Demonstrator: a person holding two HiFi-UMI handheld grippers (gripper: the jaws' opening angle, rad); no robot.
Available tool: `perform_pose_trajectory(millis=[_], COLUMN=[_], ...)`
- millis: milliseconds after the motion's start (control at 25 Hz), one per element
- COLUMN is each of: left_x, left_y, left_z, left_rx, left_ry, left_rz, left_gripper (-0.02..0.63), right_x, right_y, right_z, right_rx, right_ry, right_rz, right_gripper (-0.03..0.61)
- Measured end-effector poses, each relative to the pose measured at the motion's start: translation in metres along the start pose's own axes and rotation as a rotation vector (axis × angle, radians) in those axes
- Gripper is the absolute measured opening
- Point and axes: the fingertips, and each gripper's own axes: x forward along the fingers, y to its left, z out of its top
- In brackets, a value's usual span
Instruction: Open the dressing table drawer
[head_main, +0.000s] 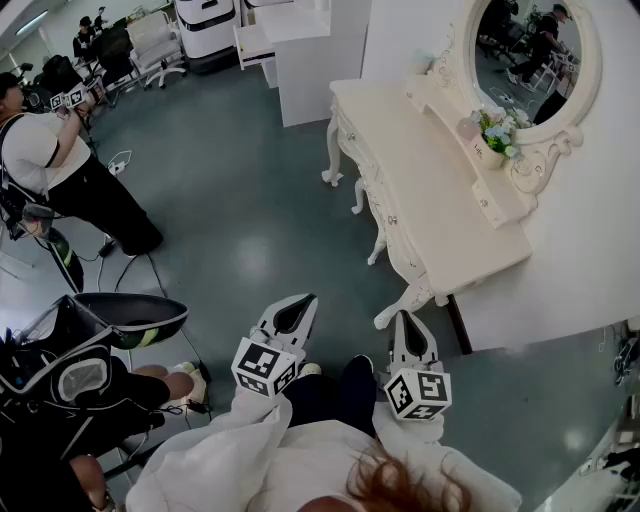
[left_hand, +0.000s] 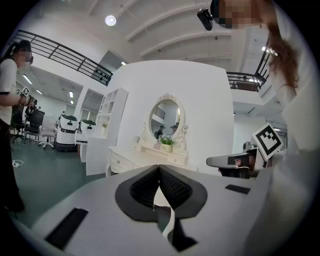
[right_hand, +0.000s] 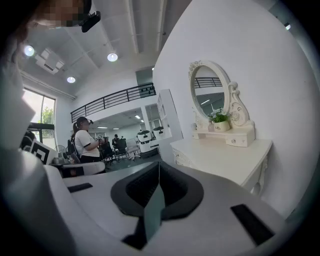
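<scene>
The dressing table (head_main: 440, 200) stands against the white wall (head_main: 590, 250), cream-coloured with curled legs and a bare top. Its drawers (head_main: 385, 218) run along the curved front edge and all sit flush and closed, their small knobs showing. On a raised shelf (head_main: 490, 190) at the back are an oval mirror (head_main: 525, 50) and a small potted plant (head_main: 497, 135) just beside the mirror's frame.

The floor (head_main: 250, 220) is a dull grey-green with a soft sheen. A tall white cabinet (head_main: 300, 50) stands beyond the far end of the table. Off to the left of the head view another person (head_main: 60, 170) in a white top stands among cables and chairs.

The left gripper (head_main: 303, 299) and right gripper (head_main: 405, 316) are held side by side close to the body, over the floor, well apart from the table. Both point towards it. Each has its jaws closed together at the tips with nothing between them.
</scene>
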Motion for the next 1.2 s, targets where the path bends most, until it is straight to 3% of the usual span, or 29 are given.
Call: perform_pose_trajectory(millis=[800,1200], left_x=[-0.038,-0.015], left_y=[0.02,0.063], left_z=[-0.017,-0.009], left_rx=[-0.008,-0.017], left_ry=[0.016,0.017], left_rz=[-0.038,0.004], left_gripper=[0.017,0.017], right_x=[-0.006,0.051], right_y=[0.04,0.045], right_z=[-0.031,-0.023], right_rx=[0.048,0.038], right_ry=[0.021,0.045], right_rz=[-0.047,-0.005], right_gripper=[0.037,0.036])
